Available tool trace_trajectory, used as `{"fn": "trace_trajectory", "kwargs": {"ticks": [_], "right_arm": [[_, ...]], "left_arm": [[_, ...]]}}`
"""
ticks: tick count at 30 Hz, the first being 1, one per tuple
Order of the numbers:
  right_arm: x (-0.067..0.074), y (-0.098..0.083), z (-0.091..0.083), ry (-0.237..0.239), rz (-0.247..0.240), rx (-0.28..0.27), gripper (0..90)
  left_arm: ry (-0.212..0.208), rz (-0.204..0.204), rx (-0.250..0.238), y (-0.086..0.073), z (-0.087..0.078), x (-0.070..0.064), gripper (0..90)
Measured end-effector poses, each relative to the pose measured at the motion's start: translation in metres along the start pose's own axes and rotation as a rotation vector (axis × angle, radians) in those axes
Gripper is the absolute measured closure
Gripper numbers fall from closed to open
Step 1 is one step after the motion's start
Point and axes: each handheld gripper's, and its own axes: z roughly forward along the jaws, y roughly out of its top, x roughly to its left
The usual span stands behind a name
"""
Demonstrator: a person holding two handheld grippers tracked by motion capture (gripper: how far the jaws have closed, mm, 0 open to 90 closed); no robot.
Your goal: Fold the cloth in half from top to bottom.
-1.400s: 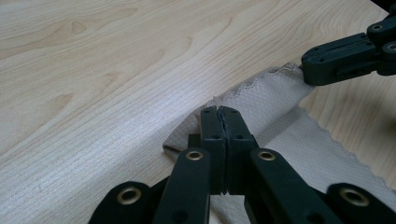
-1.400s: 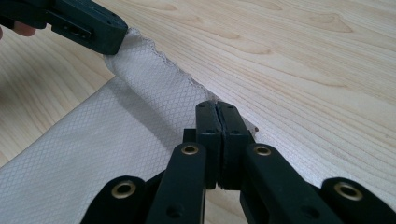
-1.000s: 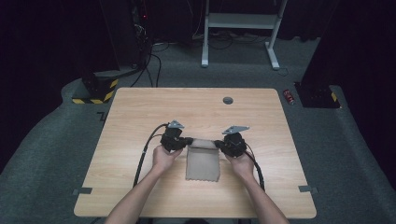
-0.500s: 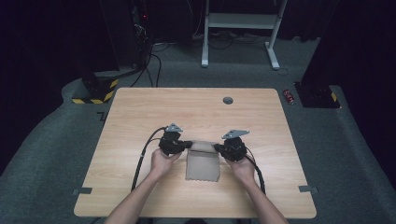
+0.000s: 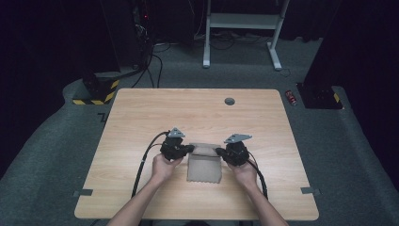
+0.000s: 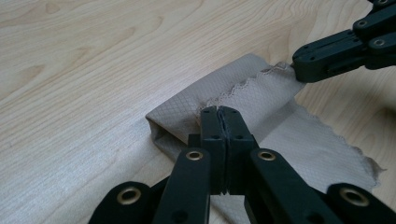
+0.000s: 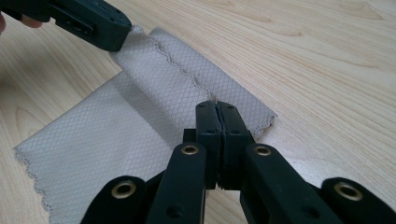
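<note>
- Near the front middle of the wooden surface [image 5: 197, 113] lies the grey cloth [image 5: 203, 167], a thin fabric with a diamond weave and a scalloped, pinked edge.
- Far edge of that cloth is folded over toward the person, making a raised band across the top; the rest lies flat on the wood.
- Left gripper [image 5: 189, 149] comes in from the cloth's left, its jaws pressed together and pinching the folded band at the left corner; in the left gripper view the two black jaws of the left gripper [image 6: 219, 112] meet right on the zigzag edge of the cloth [image 6: 261, 93].
- Right gripper [image 5: 219, 151] mirrors it on the right corner, jaws likewise clamped on the fold; the right gripper view shows the right gripper [image 7: 216, 106] biting the edge of the cloth [image 7: 140, 121].
- Each gripper view also catches the other gripper's tip on the opposite corner of the band.
- Both hands sit level, either side of the cloth, cables trailing back toward the person.
- Farther up the surface, a small round grommet [image 5: 229, 101] sits well apart from the cloth.
</note>
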Motion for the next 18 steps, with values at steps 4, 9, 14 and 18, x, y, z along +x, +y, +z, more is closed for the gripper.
{"fn": "trace_trajectory", "kwargs": {"ticks": [4, 9, 14, 18], "right_arm": [[0.002, -0.001, -0.002, 0.007, -0.009, -0.003, 88.7], [0.005, -0.004, -0.005, 0.012, -0.015, -0.006, 88.7], [0.006, -0.008, -0.007, 0.019, -0.013, -0.009, 88.7], [0.008, -0.011, -0.007, 0.027, -0.016, -0.007, 88.7]], "left_arm": [[-0.004, 0.000, -0.013, -0.004, -0.005, -0.003, 89.0], [0.000, 0.012, -0.021, -0.006, -0.007, -0.007, 88.9], [-0.013, 0.007, -0.025, -0.009, -0.008, -0.009, 88.8], [-0.018, 0.007, -0.033, -0.012, -0.011, -0.010, 88.8]]}}
